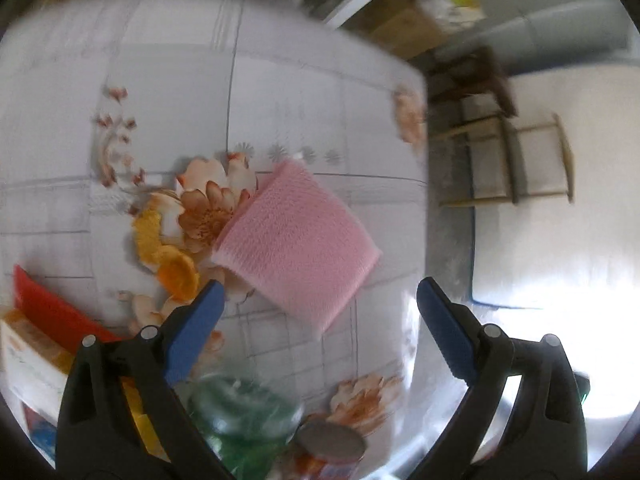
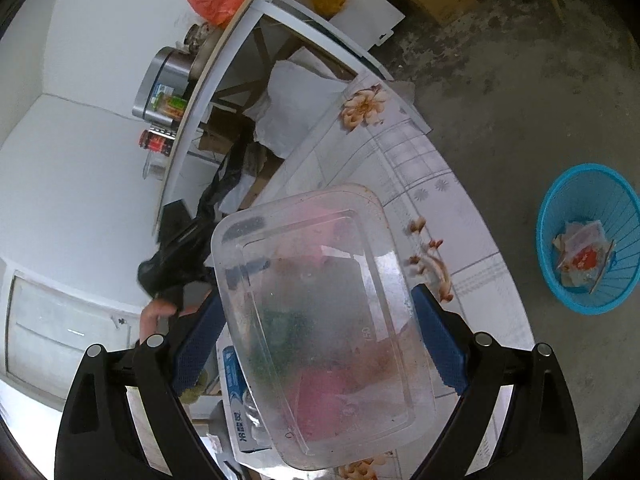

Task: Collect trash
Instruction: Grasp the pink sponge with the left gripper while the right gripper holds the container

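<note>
In the left wrist view, orange peel (image 1: 176, 256) lies at centre left on the floral tablecloth (image 1: 280, 80), a pink sponge (image 1: 296, 244) mid-frame; the left gripper (image 1: 318, 304) gapes wide and empty below it. In the right wrist view, the right gripper (image 2: 316, 312) clamps a clear plastic container (image 2: 320, 320) at centre, a blue trash basket (image 2: 588, 236) at far right on the floor

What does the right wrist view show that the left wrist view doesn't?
Only the right wrist view shows the blue bin on the floor with scraps already in it, and the clear plastic container between the right gripper fingers. Only the left wrist view shows the pink sponge, orange peels, a can and the open left gripper. Both show the floral tablecloth.
</note>
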Tool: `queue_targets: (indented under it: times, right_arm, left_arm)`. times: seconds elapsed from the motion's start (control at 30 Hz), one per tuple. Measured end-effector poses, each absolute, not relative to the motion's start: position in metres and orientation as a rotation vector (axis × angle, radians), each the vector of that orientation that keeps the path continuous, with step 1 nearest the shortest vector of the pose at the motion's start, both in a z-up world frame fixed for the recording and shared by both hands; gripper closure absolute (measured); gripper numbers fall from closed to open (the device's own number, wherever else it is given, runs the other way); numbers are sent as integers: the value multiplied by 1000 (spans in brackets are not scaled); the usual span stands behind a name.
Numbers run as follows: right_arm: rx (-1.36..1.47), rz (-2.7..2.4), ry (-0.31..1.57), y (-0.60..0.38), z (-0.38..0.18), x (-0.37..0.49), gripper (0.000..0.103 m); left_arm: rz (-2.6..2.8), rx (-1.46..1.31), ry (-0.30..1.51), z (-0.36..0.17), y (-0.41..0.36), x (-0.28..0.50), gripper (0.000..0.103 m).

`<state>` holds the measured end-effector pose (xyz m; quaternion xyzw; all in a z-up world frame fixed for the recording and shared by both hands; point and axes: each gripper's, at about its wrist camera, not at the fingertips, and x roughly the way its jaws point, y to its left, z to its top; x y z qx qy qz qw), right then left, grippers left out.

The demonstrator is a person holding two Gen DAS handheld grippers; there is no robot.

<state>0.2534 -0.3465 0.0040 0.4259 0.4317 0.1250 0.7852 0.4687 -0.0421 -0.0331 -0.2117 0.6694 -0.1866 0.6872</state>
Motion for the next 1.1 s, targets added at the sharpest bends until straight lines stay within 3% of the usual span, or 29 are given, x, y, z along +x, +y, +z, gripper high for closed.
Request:
queue_targets:
  times: [0.1,0.33,0.7,0.8,1.1]
  right_arm:
    - [914,255,925,-350,4,256,14]
    - [924,213,914,-362,2,252,14]
    - [909,159,890,-373,7,240,14]
    - [899,155,885,-373,10,237,14]
    - [912,120,890,-381,9,229,14]
  left_arm:
    - [-350,-503,1582,-51,-55,481,10]
    - [-234,-461,1589,-66,-83,499,10]
    - [-188,29,1412,-60,-150,493,10]
    - [-195,103,1356,-58,-158,488,18]
    - [-248,83,1298,-49,-143,476,25]
